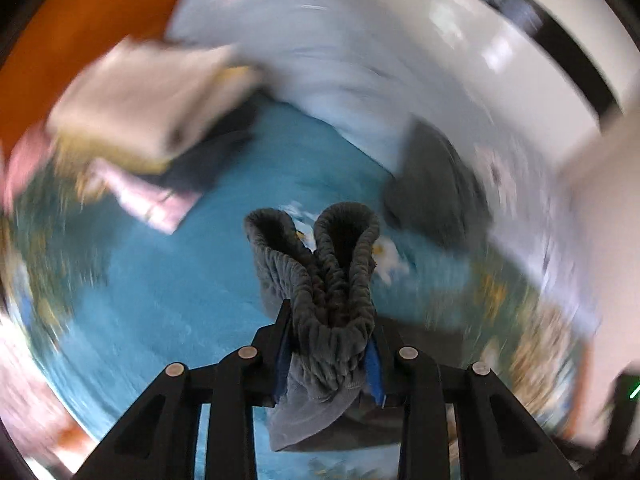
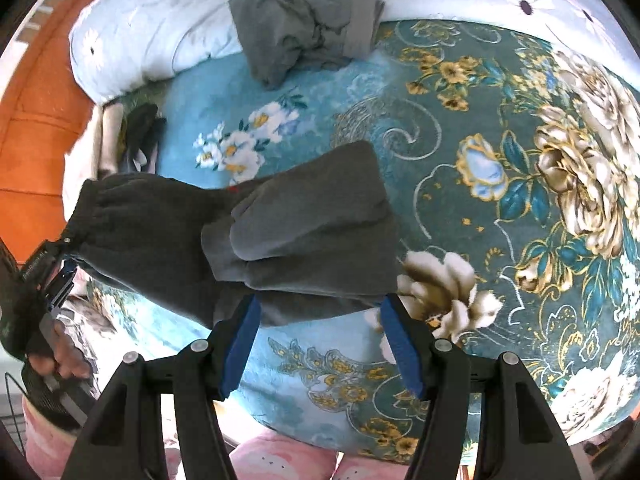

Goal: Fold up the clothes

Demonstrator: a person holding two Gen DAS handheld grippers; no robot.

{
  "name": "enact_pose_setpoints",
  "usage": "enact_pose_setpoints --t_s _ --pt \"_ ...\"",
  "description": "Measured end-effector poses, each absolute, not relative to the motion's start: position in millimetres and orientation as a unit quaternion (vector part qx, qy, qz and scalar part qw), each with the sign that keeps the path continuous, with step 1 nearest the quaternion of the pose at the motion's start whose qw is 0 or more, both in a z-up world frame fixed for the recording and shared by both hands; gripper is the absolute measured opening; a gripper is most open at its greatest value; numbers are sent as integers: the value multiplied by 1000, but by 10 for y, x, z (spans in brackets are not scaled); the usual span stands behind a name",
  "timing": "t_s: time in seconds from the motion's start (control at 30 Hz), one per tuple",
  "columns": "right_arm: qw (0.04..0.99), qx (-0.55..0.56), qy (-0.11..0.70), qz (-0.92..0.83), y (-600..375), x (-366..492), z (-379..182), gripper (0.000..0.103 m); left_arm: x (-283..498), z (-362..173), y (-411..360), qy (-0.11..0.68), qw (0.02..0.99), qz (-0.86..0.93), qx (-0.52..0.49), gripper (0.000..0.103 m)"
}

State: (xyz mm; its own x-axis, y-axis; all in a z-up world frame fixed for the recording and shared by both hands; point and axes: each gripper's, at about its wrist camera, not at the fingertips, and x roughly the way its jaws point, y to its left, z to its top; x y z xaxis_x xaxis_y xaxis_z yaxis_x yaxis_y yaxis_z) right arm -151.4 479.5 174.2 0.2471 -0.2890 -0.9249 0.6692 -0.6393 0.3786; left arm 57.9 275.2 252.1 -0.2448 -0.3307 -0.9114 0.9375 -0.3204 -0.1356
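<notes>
On a bed [image 2: 460, 168] spread with a teal floral blanket, we hold a dark grey fleece garment [image 2: 280, 220] up between our two tools. Our left tongs [image 1: 326, 356] are clamped on its gathered elastic waistband [image 1: 320, 280], which bunches into two ribbed loops just ahead of the blue pads [image 1: 374, 376]; the rest of that view is smeared by motion blur. From the right wrist camera, the same left tongs [image 2: 66, 270] appear at the far left edge, pinching the garment's gathered end, with the hand [image 2: 60, 354] that holds them below. Our right tongs [image 2: 320, 320] stand wide open, their blue pads [image 2: 240, 344] well apart, the garment's lower edge hanging just above and between them; we cannot tell whether cloth touches either pad. Farther up the bed, a second grey garment [image 2: 304, 28] lies crumpled, partly on the blanket and partly on a pale blue daisy-print quilt [image 2: 160, 28]. A small pile of clothes [image 2: 132, 140], beige and black, sits at the bed's left edge beside an orange wall [image 2: 36, 128]
</notes>
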Motion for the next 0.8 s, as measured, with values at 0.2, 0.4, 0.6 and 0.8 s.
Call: enact_pose_setpoints --t_s 0.2,0.4,0.6,0.8 --pt "376 692 107 -607 5274 -1788 1656 64 -427 2307 3321 273 427 -691 515 37" --pt "350 706 75 -611 5778 -2092 1520 64 -873 2128 3642 267 401 -670 566 55" --pt "335 715 42 -612 6044 -2357 1381 64 -1262 2199 3908 298 353 -678 572 60" --pt "371 720 14 -586 5907 -2435 1230 64 -950 2384 3763 342 378 -679 528 65"
